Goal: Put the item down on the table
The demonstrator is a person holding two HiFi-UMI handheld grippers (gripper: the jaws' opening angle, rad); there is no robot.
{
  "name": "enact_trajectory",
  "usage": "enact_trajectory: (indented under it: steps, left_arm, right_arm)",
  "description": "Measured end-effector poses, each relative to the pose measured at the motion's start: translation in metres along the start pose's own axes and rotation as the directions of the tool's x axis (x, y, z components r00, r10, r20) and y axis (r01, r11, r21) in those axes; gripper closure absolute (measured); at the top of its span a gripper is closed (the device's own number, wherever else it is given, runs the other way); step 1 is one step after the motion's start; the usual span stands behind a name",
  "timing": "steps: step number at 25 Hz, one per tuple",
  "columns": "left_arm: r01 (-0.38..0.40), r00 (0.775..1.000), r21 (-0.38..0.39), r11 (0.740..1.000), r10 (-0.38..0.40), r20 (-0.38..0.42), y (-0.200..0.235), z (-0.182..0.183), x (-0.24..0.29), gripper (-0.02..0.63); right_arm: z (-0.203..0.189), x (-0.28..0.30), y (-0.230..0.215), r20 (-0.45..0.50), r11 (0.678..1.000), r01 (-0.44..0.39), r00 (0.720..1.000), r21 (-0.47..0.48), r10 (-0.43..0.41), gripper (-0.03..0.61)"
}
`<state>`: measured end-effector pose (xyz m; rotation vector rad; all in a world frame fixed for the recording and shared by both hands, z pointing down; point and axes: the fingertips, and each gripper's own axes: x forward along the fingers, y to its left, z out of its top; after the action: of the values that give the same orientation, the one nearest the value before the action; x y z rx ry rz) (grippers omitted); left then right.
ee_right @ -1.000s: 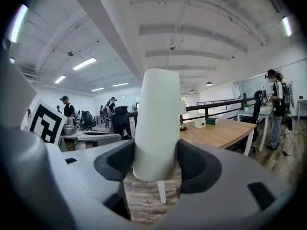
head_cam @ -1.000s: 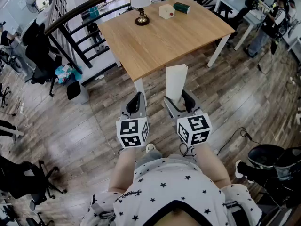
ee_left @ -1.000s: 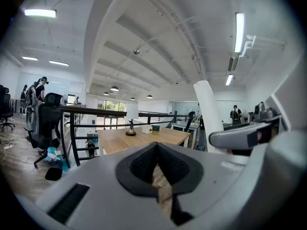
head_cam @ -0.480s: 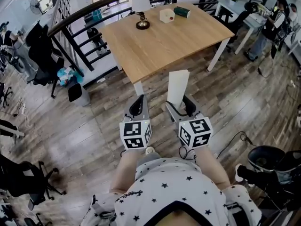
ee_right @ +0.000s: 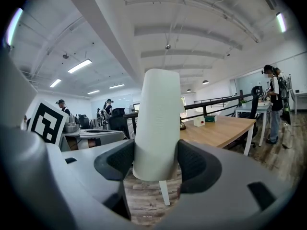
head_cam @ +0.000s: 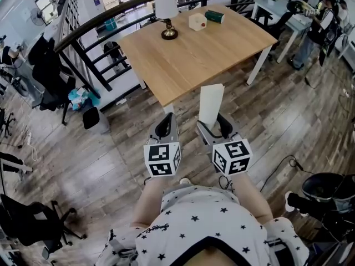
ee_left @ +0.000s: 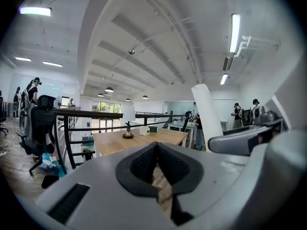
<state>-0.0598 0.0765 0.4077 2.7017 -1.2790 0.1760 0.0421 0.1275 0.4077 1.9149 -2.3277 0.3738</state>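
My right gripper (head_cam: 212, 126) (ee_right: 156, 164) is shut on a tall white cup-like item (head_cam: 210, 105) (ee_right: 158, 123), held upright over the wooden floor just short of the table's near edge. The light wooden table (head_cam: 205, 49) (ee_right: 225, 129) stands ahead of both grippers. My left gripper (head_cam: 165, 127) (ee_left: 157, 169) is beside the right one, shut with nothing between its dark pads. In the left gripper view the white item (ee_left: 207, 113) shows to the right.
At the table's far end stand a small lamp (head_cam: 166, 11), a white box (head_cam: 197, 21) and a green box (head_cam: 214, 16). A black railing (head_cam: 105, 13) runs behind. Office chairs (head_cam: 52, 73) stand left; a person (head_cam: 319, 24) stands at the far right.
Both grippers and the white item have shifted slightly forward toward the table; the grip on the item is unchanged.
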Motion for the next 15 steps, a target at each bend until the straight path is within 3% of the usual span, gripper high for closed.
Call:
enact_trajectory:
  steps: [7,15]
  left_arm:
    - [0.036,0.999,0.017,0.999,-0.036,-0.014,0.033,-0.002,0.007,0.604]
    - [0.041,0.999,-0.017,0.999,-0.041,-0.024,0.063,-0.006,0.028,0.604]
  right_arm:
    - [0.003,0.025,0.016,0.015,0.999,0.03,0.999,0.028,-0.03,0.3]
    - [0.001,0.058,0.022,-0.017,1.0,0.03,0.999,0.008,-0.03,0.299]
